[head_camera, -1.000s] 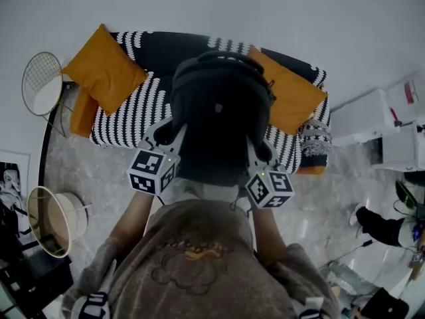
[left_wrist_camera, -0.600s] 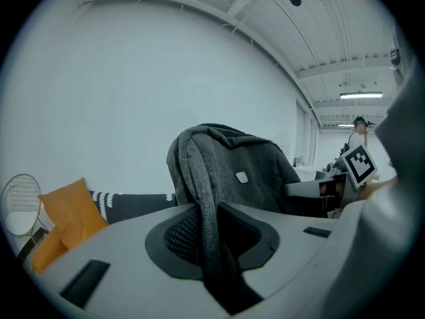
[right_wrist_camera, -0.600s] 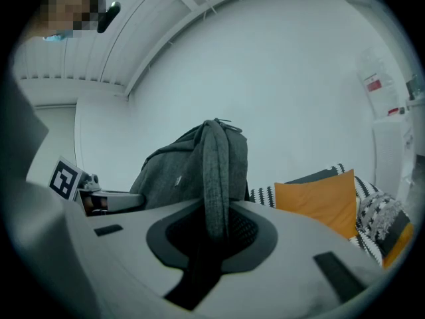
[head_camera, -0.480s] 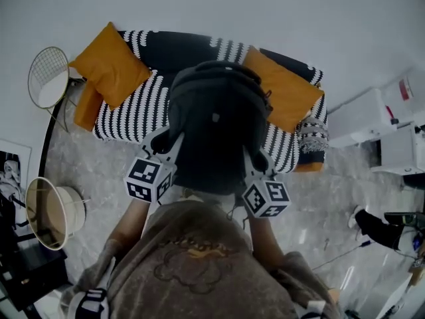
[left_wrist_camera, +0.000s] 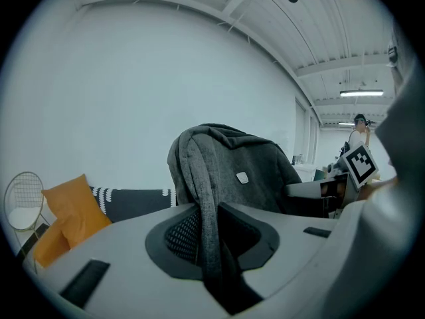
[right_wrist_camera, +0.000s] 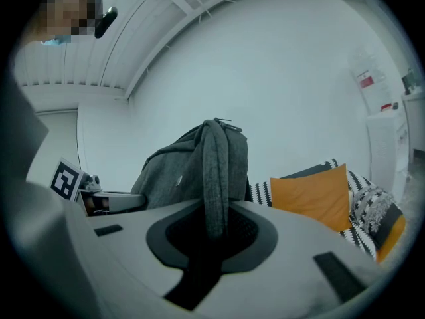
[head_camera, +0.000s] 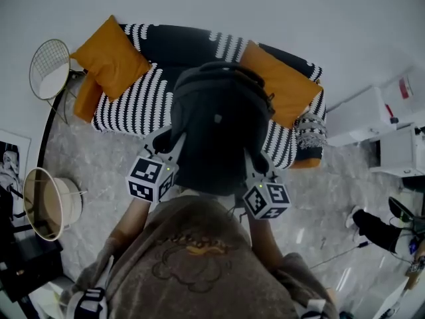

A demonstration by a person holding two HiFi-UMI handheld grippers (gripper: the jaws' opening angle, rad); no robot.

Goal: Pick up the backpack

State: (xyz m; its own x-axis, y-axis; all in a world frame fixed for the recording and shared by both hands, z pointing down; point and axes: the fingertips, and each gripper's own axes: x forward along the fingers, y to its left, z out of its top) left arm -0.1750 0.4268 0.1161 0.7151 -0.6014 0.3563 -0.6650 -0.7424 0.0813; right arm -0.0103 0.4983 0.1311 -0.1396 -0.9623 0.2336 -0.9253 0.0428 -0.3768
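Note:
A dark grey backpack (head_camera: 219,121) hangs in the air in front of me, above the striped sofa (head_camera: 133,105). My left gripper (head_camera: 169,143) is shut on its left shoulder strap (left_wrist_camera: 207,205), which runs down between the jaws in the left gripper view. My right gripper (head_camera: 255,159) is shut on the right shoulder strap (right_wrist_camera: 216,178), seen the same way in the right gripper view. The backpack's body (left_wrist_camera: 255,171) rises beyond the left gripper (left_wrist_camera: 211,236). From the right gripper (right_wrist_camera: 214,232) the backpack's body (right_wrist_camera: 169,171) shows at the left of the strap.
Two orange cushions (head_camera: 109,58) (head_camera: 279,85) lie on the sofa. A round wire side table (head_camera: 48,68) stands at its left end and a round basket (head_camera: 50,205) stands on the floor at my left. White cabinets (head_camera: 375,121) are at the right, and a person's shoe (head_camera: 375,228) near them.
Both grippers keep their hold on the straps and carry the backpack along. The sofa and the basket have drifted slightly up in the head view.

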